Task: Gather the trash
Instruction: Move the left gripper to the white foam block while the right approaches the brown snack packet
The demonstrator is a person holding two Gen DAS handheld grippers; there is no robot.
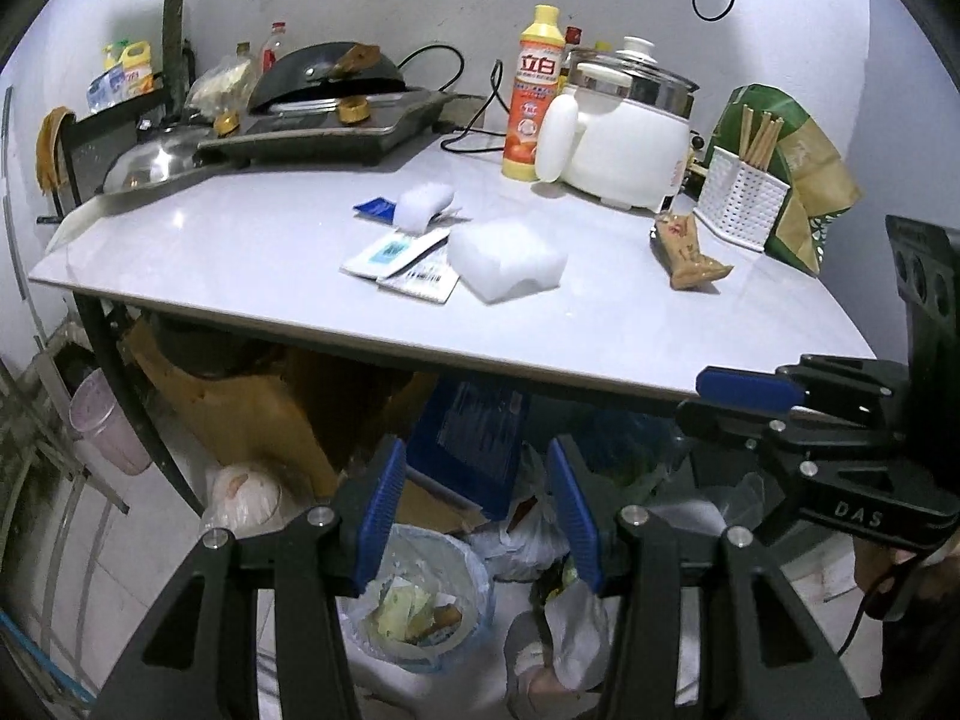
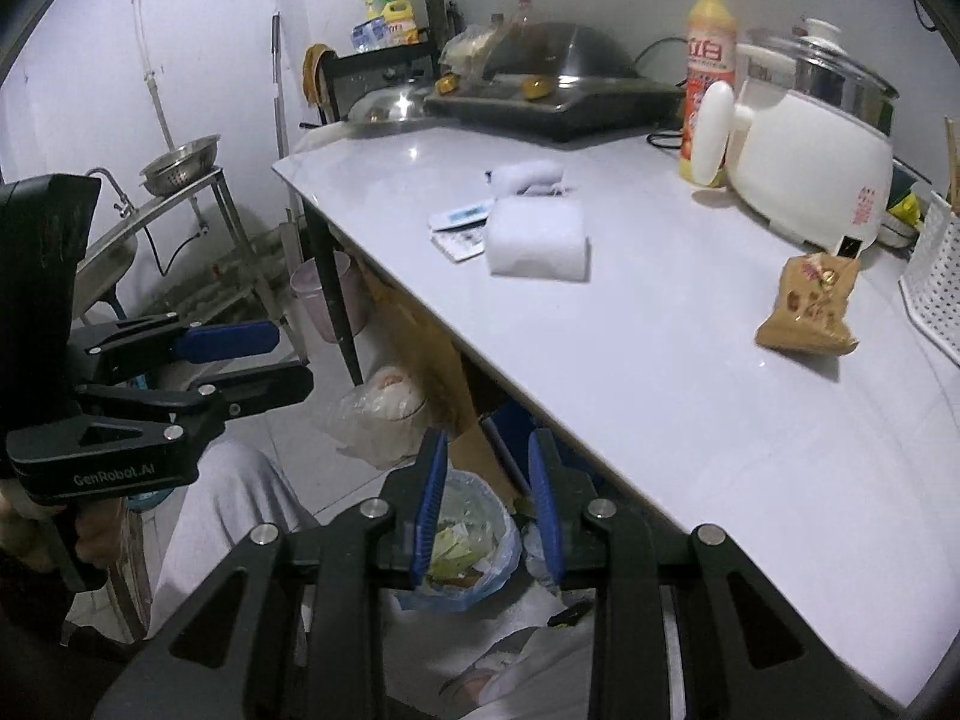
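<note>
The brown snack wrapper (image 2: 807,306) lies crumpled on the right part of the grey tabletop (image 2: 690,420), just in front of the white chopstick basket (image 2: 936,276) and close to the white electric cooker (image 2: 810,174), its long axis running roughly from the cooker toward the table's near edge. Further left sit 2 white foam pieces, the larger foam block (image 1: 507,261) beside a pair of flat paper sachets (image 1: 399,264), all well apart from the wrapper. Below the table edge stands the lined trash bin (image 1: 420,594), already holding scraps. Both tools hang over that bin, below and in front of the tabletop. The right gripper (image 2: 489,510) has its blue pads a modest way apart with nothing between them; the left gripper (image 1: 480,516) stands wider, also empty. The wrapper lies up and to the right of the right gripper, which I judge the nearer hand; the foam and sachets lie ahead of the left.
</note>
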